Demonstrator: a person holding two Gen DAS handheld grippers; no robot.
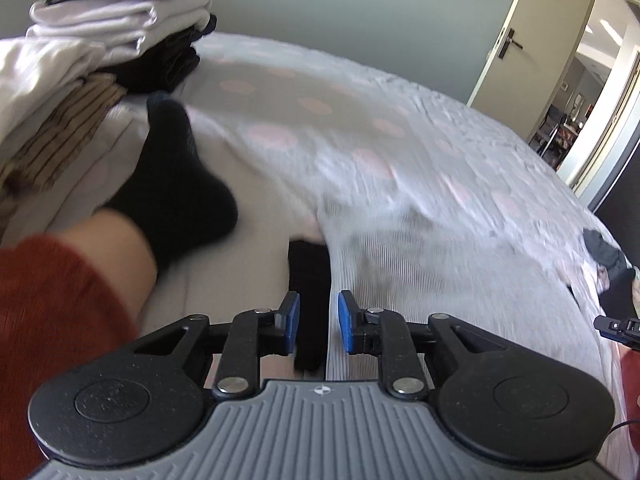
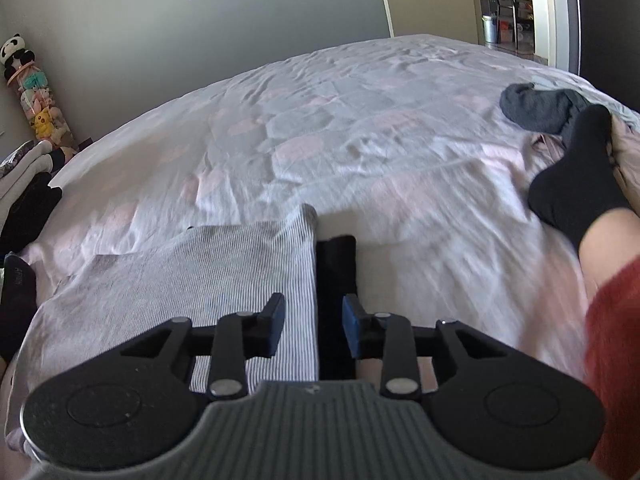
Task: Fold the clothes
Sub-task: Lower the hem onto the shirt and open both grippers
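A striped garment (image 2: 192,276) lies flat on the bed (image 2: 360,120), at its near edge. Along the garment's right side, touching it, lies a narrow folded strip (image 2: 336,272). Left of the garment, a stack of folded clothes (image 1: 100,40) rests on the bed. Well to the garment's right and farther back, a loose sock (image 2: 536,108) lies on the bed.

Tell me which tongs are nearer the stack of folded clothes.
Left. The left tongs sit near the stack of folded clothes; the right tongs see it only at their far left edge.
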